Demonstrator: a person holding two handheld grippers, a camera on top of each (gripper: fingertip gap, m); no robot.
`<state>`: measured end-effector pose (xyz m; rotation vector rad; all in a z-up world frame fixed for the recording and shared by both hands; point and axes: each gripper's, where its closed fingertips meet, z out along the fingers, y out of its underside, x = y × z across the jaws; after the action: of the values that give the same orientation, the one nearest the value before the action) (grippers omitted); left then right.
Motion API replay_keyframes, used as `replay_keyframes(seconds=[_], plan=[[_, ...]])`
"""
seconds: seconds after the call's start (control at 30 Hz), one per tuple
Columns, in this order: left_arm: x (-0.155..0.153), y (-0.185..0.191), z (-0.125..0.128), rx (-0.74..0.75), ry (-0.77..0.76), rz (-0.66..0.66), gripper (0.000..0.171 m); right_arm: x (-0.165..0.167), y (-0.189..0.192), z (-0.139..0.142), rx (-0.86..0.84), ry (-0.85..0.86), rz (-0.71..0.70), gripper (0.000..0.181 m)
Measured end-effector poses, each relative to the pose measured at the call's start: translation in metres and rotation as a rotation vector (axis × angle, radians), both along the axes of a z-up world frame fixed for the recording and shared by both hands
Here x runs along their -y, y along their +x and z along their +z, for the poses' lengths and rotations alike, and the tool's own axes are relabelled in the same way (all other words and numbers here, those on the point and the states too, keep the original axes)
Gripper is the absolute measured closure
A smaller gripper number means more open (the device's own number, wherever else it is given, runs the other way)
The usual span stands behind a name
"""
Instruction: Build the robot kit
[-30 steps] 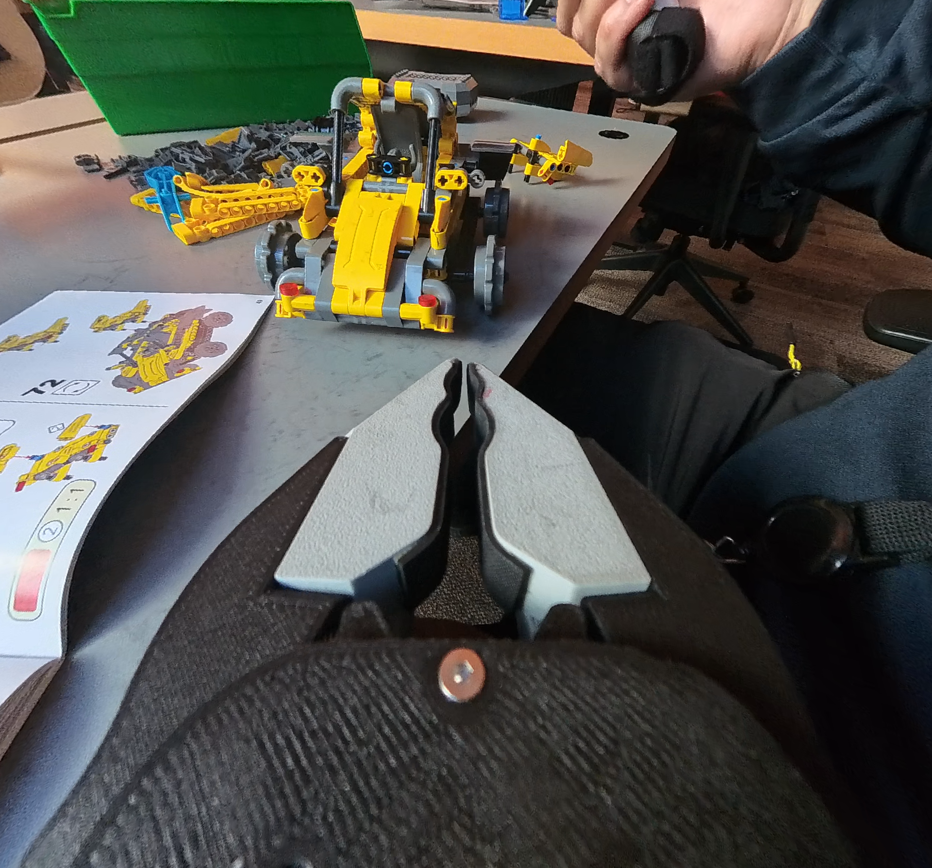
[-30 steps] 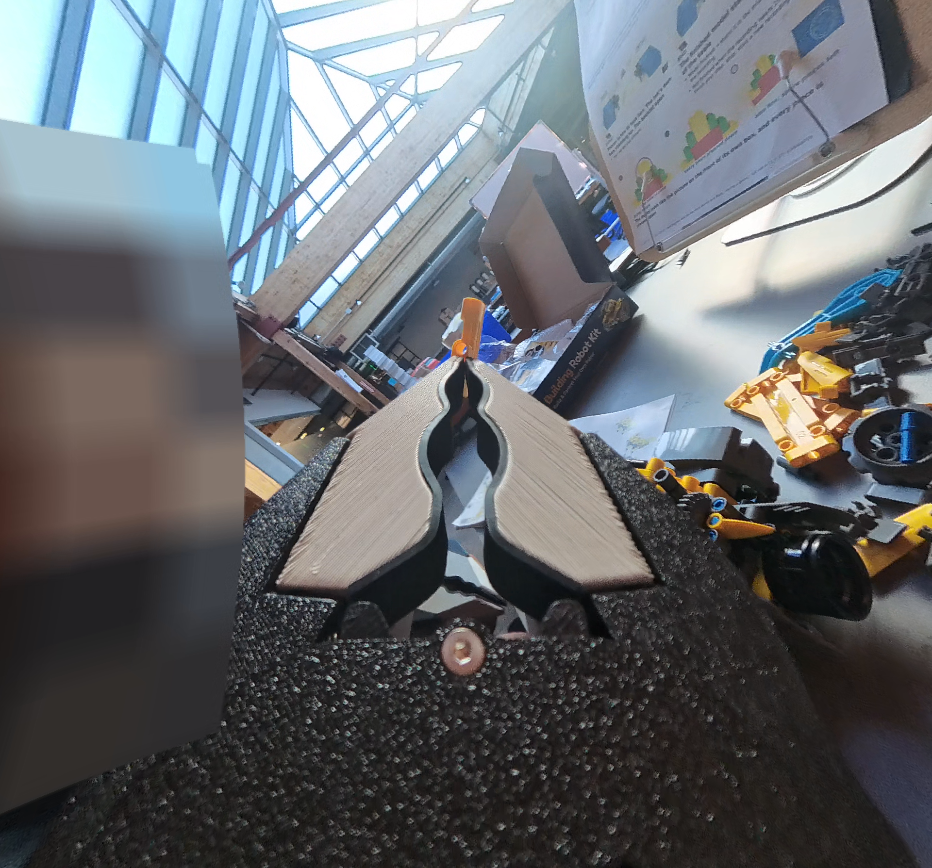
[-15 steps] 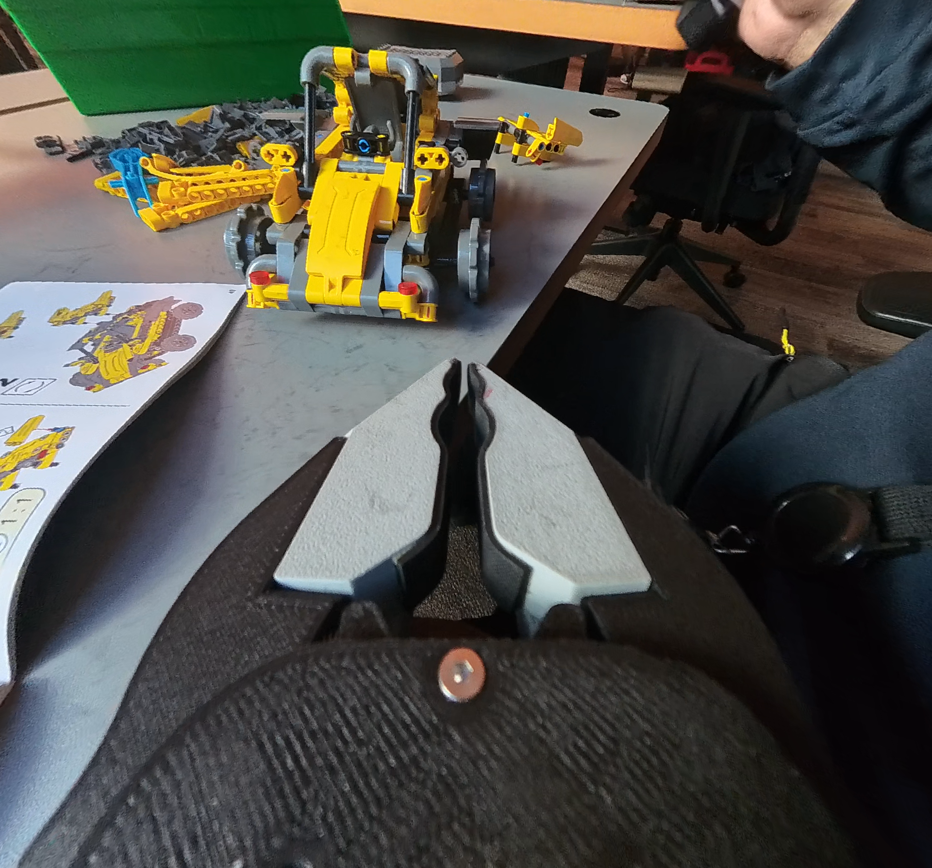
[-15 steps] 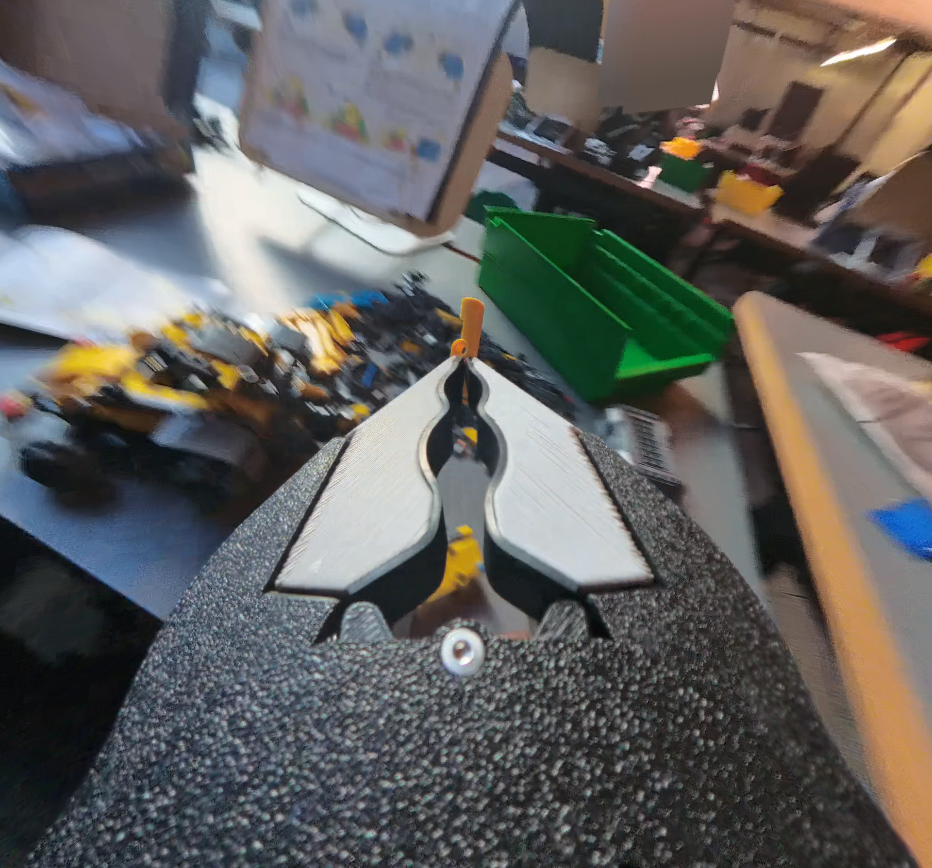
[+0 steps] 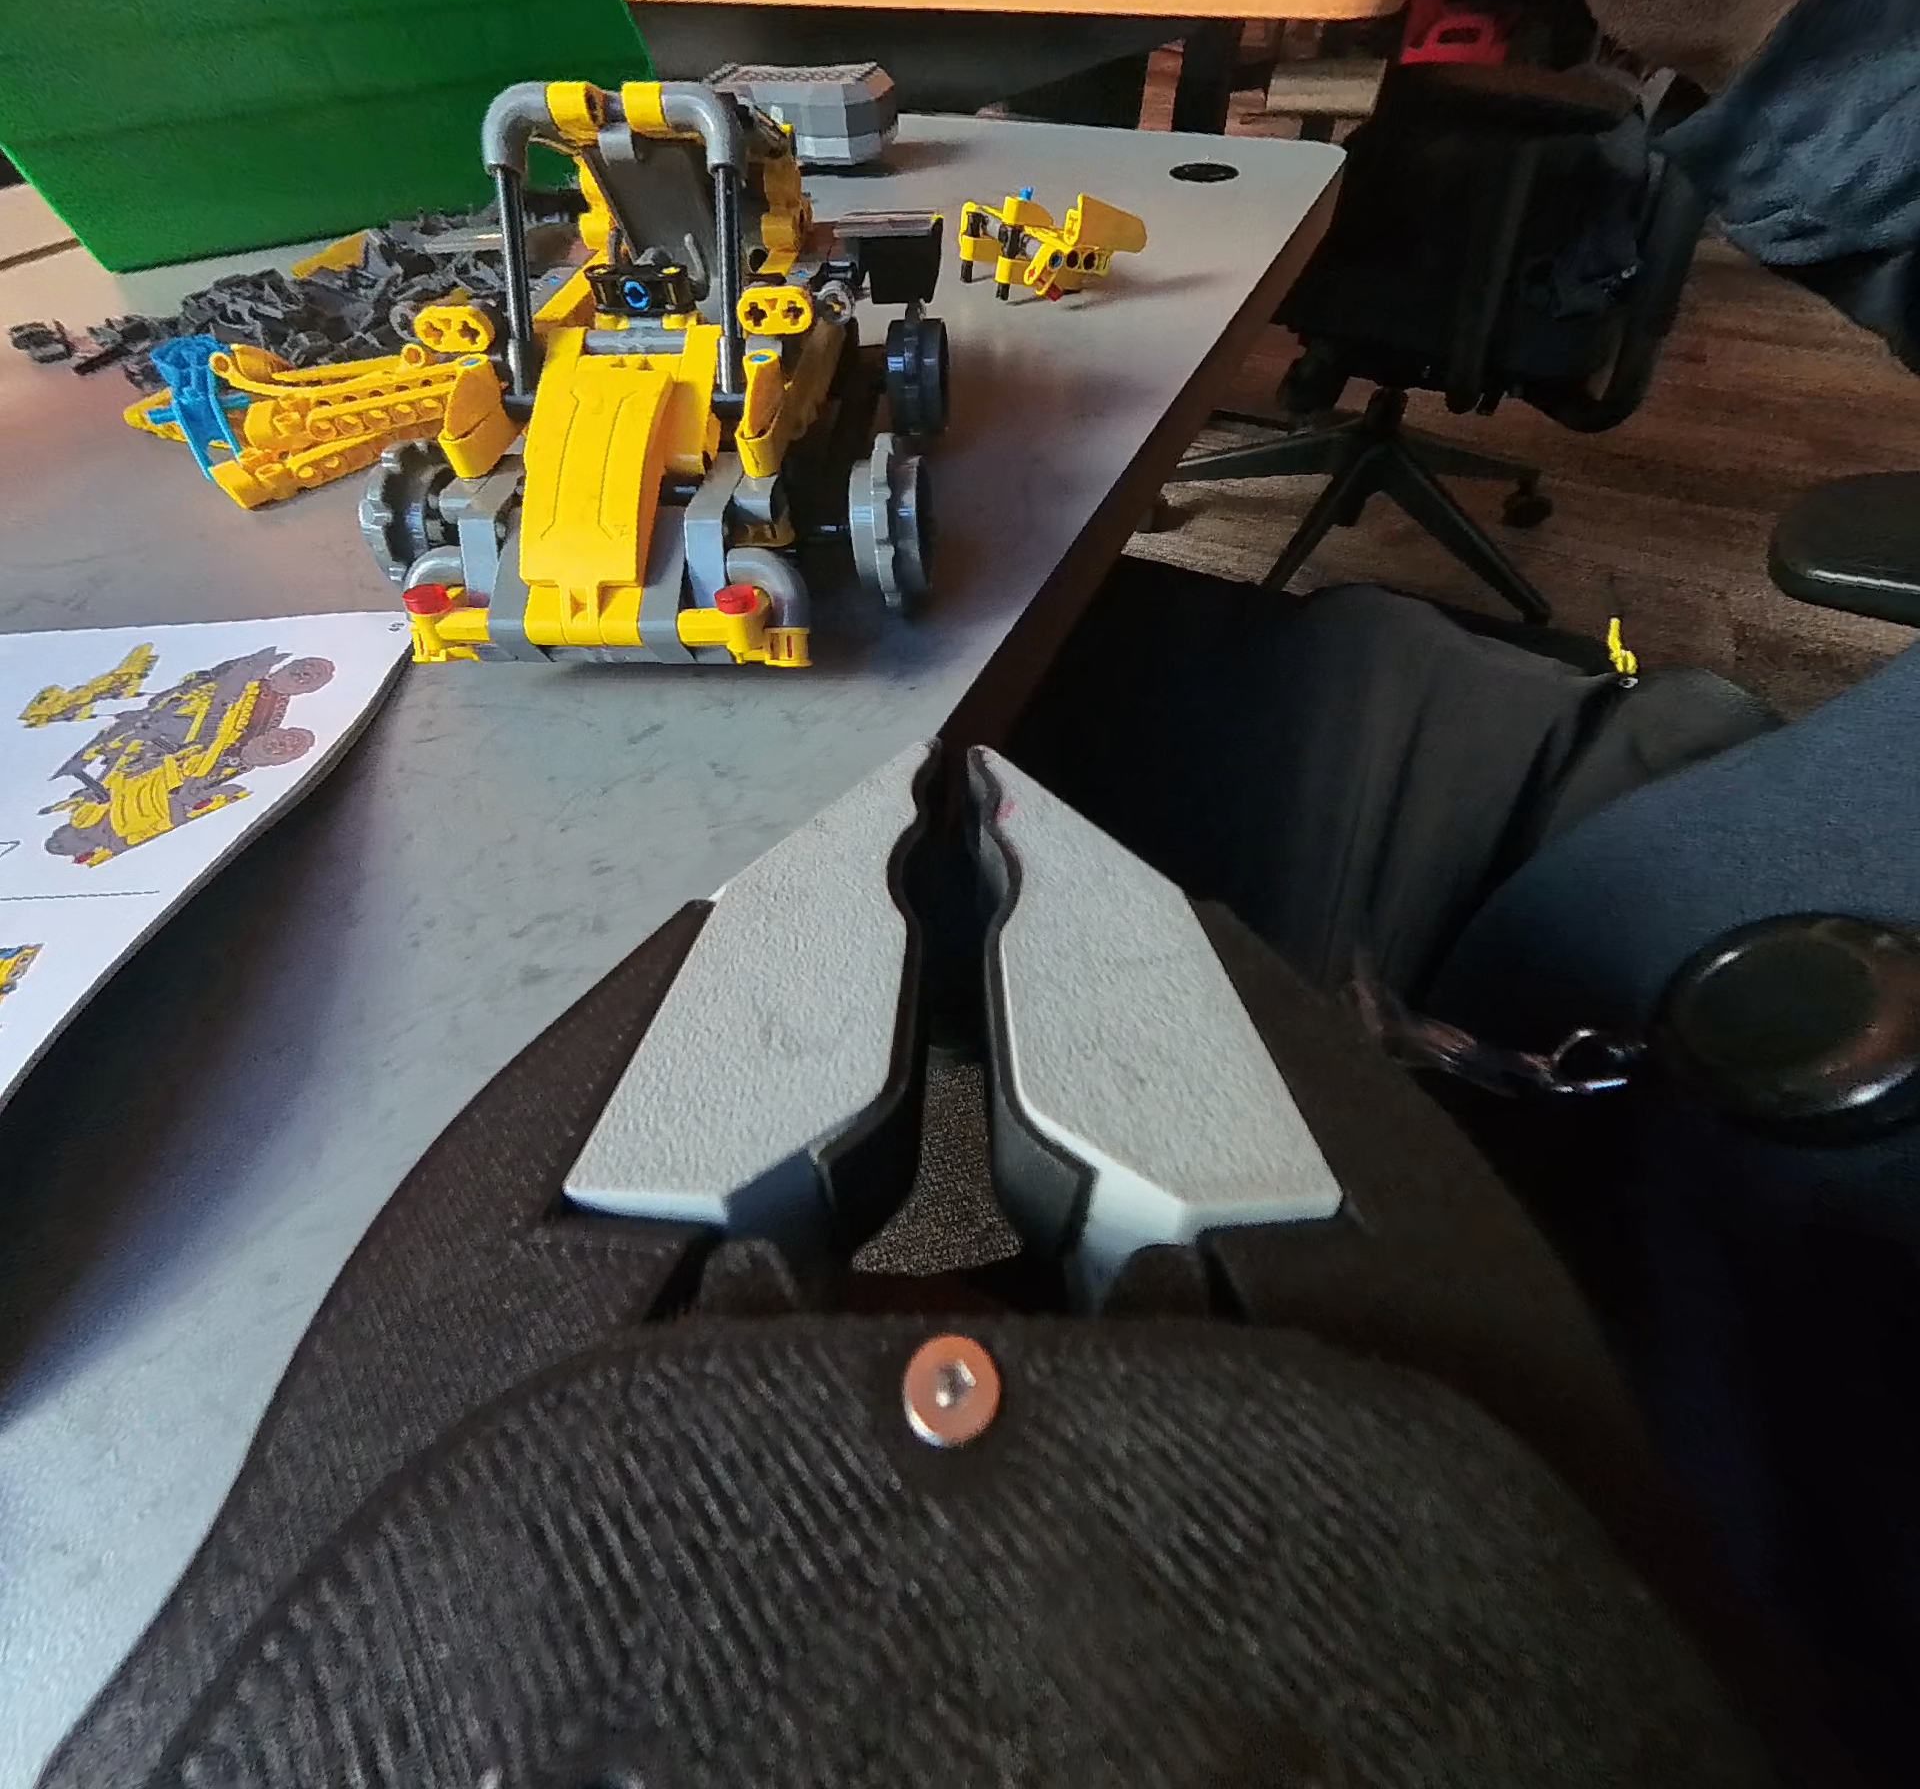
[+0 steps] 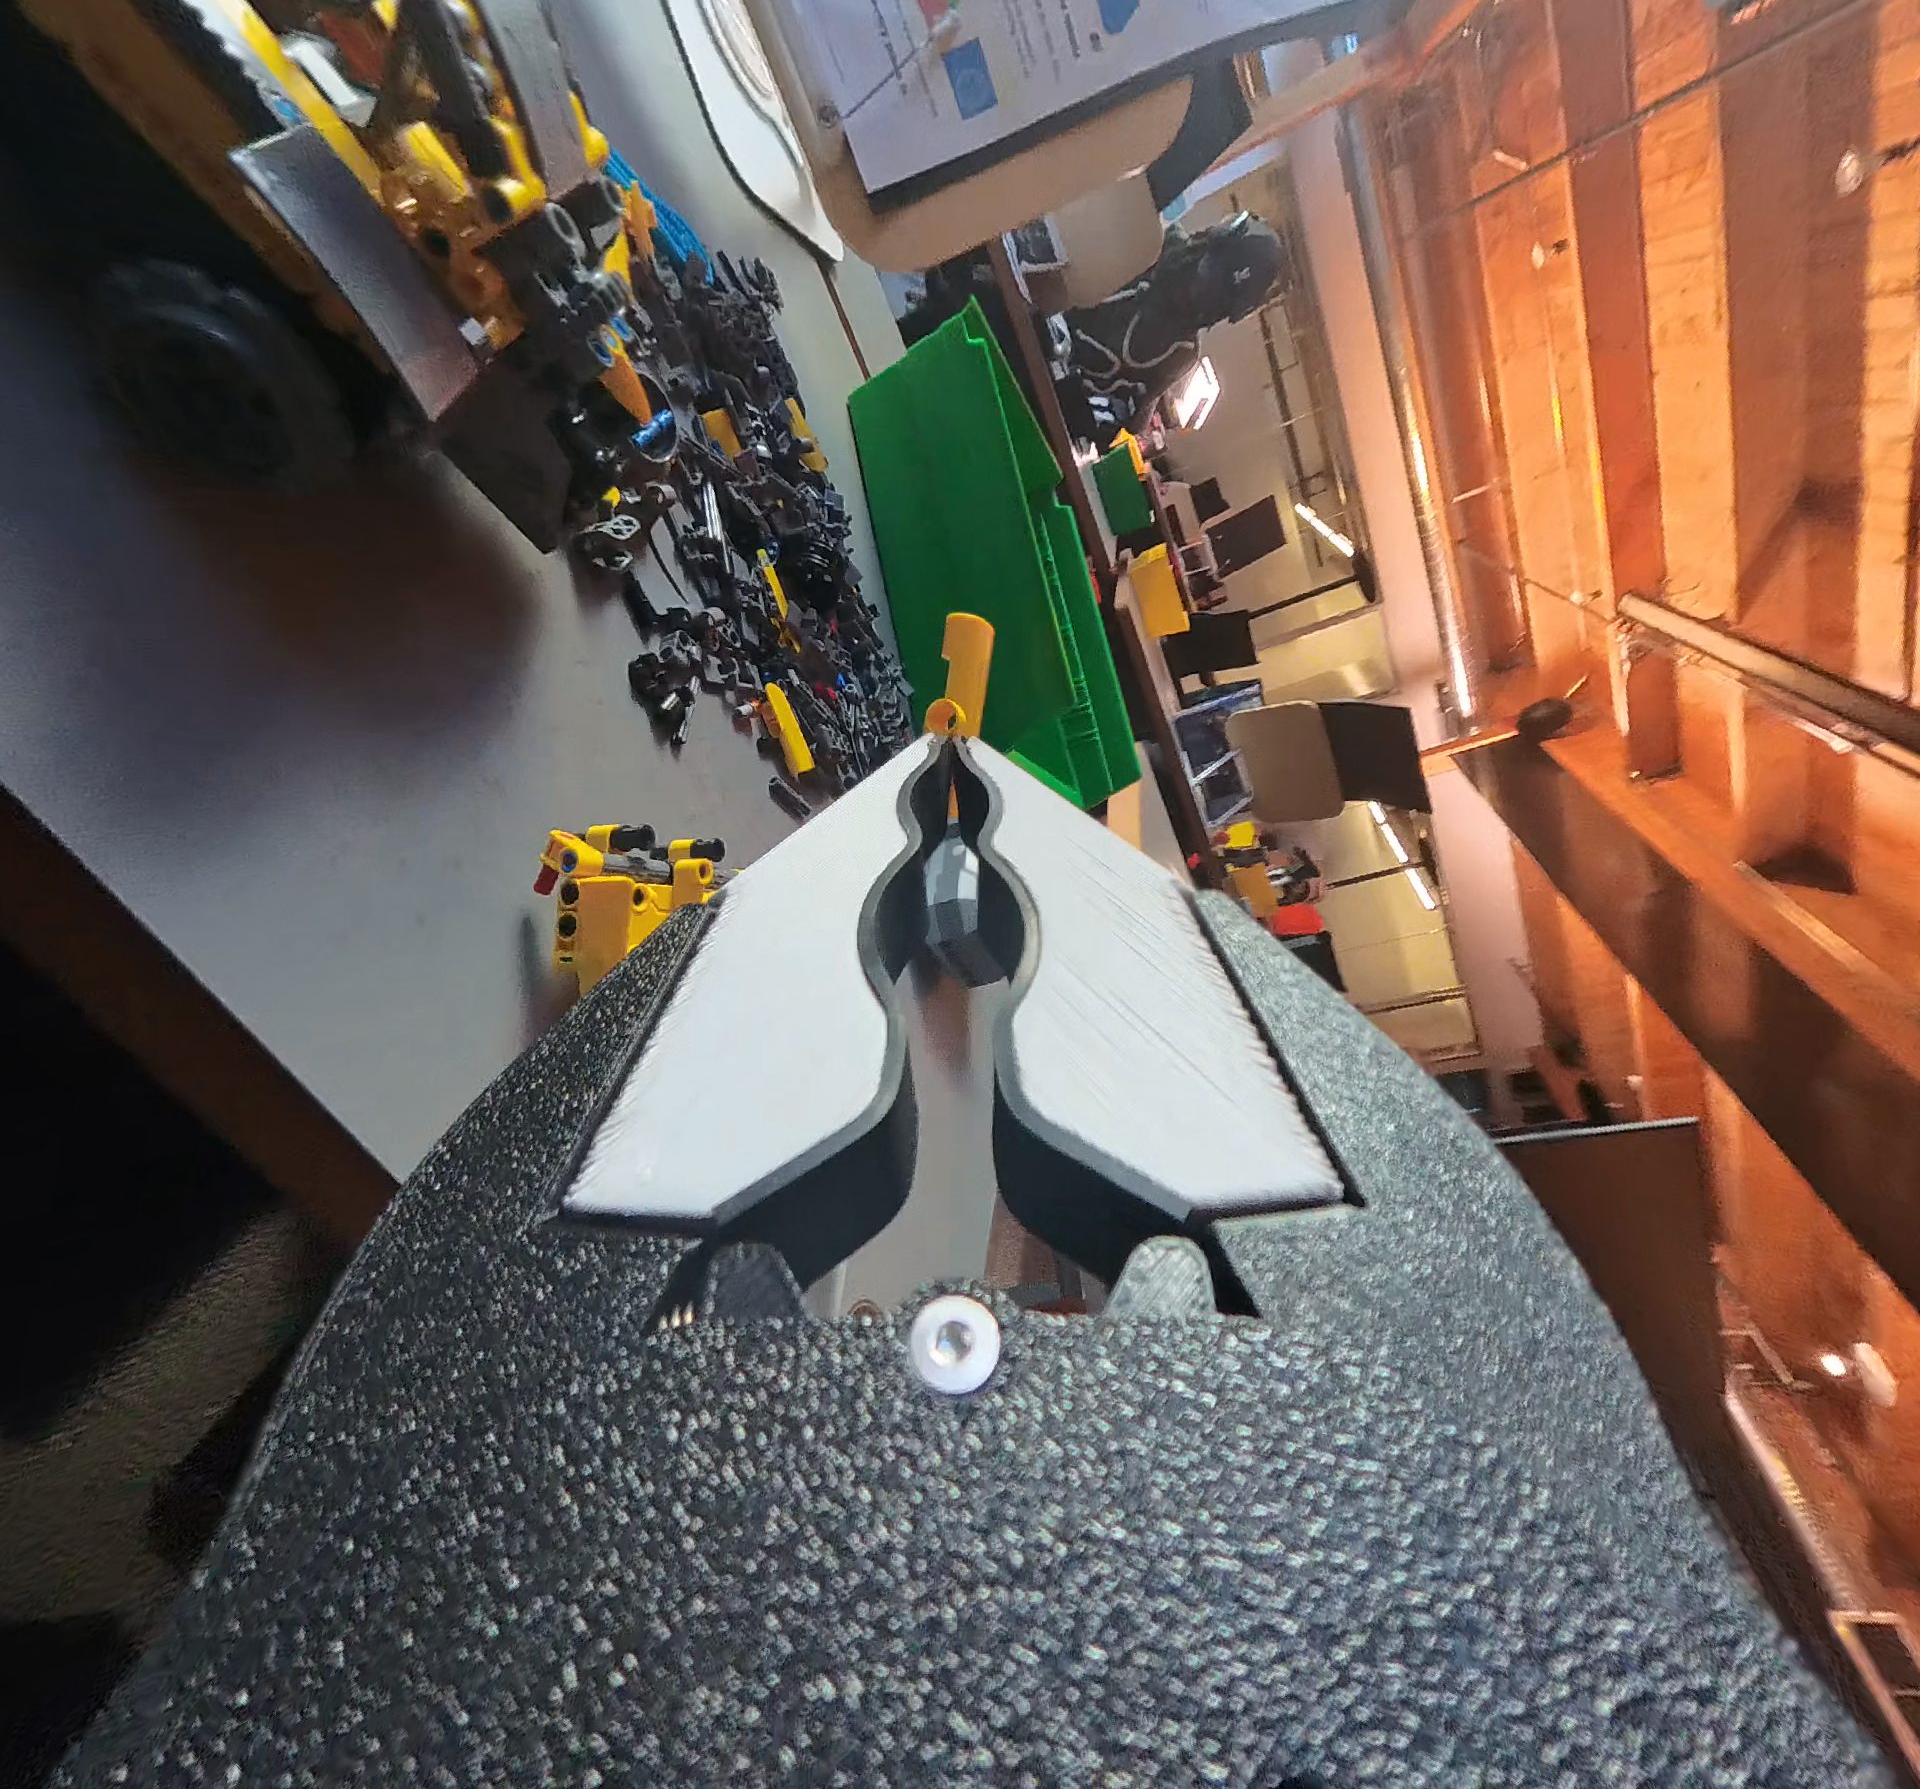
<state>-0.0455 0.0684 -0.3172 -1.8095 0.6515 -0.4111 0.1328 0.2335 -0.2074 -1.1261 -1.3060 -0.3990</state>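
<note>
While the left tongs (image 5: 951, 763) stay empty and closed, the right tongs (image 6: 951, 740) pinch a small orange piece (image 6: 964, 669).

grey gripper (image 5: 951, 763) fingers, black mount (one screw)

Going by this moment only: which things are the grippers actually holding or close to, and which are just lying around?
In hand or close:
right gripper, shut on an orange pin
left gripper, shut and empty, at the table edge
yellow toy car

Lying about:
instruction booklet
loose parts
green bin
small yellow assembly
</note>
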Motion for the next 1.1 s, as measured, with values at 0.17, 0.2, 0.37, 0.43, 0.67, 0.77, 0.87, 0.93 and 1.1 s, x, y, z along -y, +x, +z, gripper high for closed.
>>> replay_keyframes(seconds=[0.17,0.2,0.37,0.43,0.67,0.77,0.87,0.93,1.1], plan=[[0.002,0.001,0.004,-0.006,0.019,-0.003,0.171,0.018,-0.013,0.006,-0.044,0.028,0.077,0.181],[0.002,0.001,0.006,-0.001,0.022,-0.004,0.171,0.022,-0.015,0.012,-0.107,0.0,0.11,0.181],[0.003,0.001,0.009,-0.009,0.037,-0.003,0.171,0.033,0.004,0.056,-0.567,-0.271,0.301,0.181],[0.004,0.002,0.008,-0.011,0.034,-0.007,0.171,0.037,0.013,0.064,-0.676,-0.369,0.384,0.181],[0.006,0.007,0.004,-0.027,0.028,-0.018,0.171,0.014,0.031,0.027,-0.443,-0.29,0.186,0.181],[0.005,0.007,0.002,-0.032,0.022,-0.018,0.171,-0.003,0.031,0.0,-0.252,-0.217,0.063,0.181],[0.005,0.006,0.0,-0.037,0.018,-0.014,0.171,-0.012,0.023,-0.015,-0.106,-0.141,0.025,0.181],[0.004,0.004,-0.001,-0.038,0.014,-0.008,0.171,-0.018,0.018,-0.018,-0.044,-0.092,0.002,0.181],[0.003,-0.002,0.0,-0.029,0.013,0.003,0.171,-0.029,0.008,-0.029,0.059,-0.037,-0.028,0.181]])
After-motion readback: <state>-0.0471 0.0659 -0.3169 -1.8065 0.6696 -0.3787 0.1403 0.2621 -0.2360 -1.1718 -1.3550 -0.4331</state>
